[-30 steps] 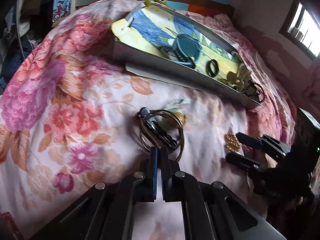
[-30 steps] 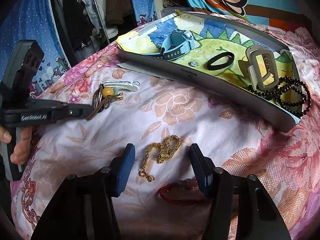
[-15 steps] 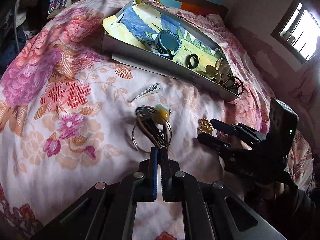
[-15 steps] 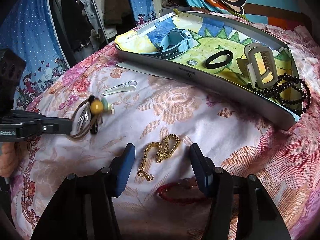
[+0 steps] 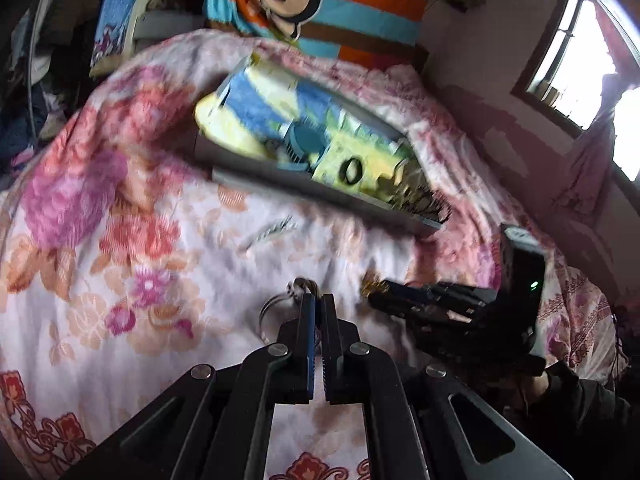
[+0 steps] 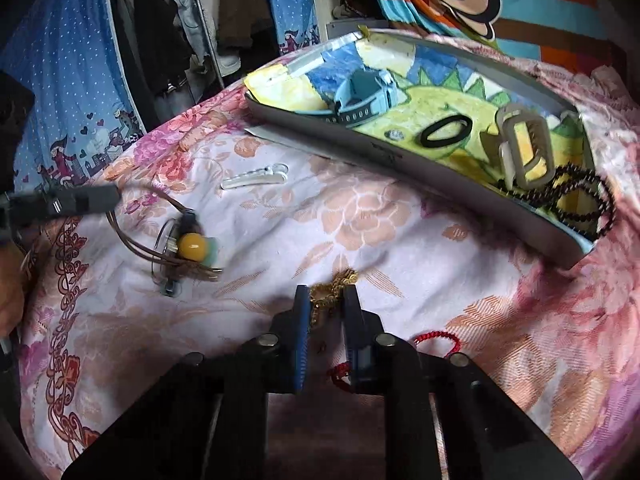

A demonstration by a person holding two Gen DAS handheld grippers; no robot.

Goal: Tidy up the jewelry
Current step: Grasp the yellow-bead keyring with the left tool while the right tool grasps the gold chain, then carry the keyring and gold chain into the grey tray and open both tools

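1. Presently, the left gripper (image 5: pixel 316 300) stands at lower centre of the left wrist view with its jaws fully closed on the brown cord bracelet (image 6: pixel 176 240). In the right wrist view that bracelet hangs from the gripper tip at left of frame; its yellow bead (image 6: pixel 192 245) and metal rings sit just above the floral bedspread (image 6: pixel 280 232).
2. The right gripper (image 6: pixel 326 296) is at lower centre of its own view, jaws closing, with the gold chain (image 6: pixel 334 286) bunched between the pads. Whether the pads already press on it cannot be told.
3. A red cord bracelet (image 6: pixel 434 336) lies on the bedspread at lower right of centre, partly under the right gripper's finger.
4. A clear hair clip (image 6: pixel 256 176) lies loose on the bedspread at centre left, near the front wall of the tray.
5. The grey tray (image 6: pixel 400 156) occupies the upper right of the right wrist view, lined with a cartoon print. It holds a blue watch (image 6: pixel 364 96), a black hair tie (image 6: pixel 446 131), a beige claw clip (image 6: pixel 520 148) and a black bead string (image 6: pixel 576 196), which overhangs the right corner.
6. The left wrist view is motion-blurred; tray contents there are indistinct.
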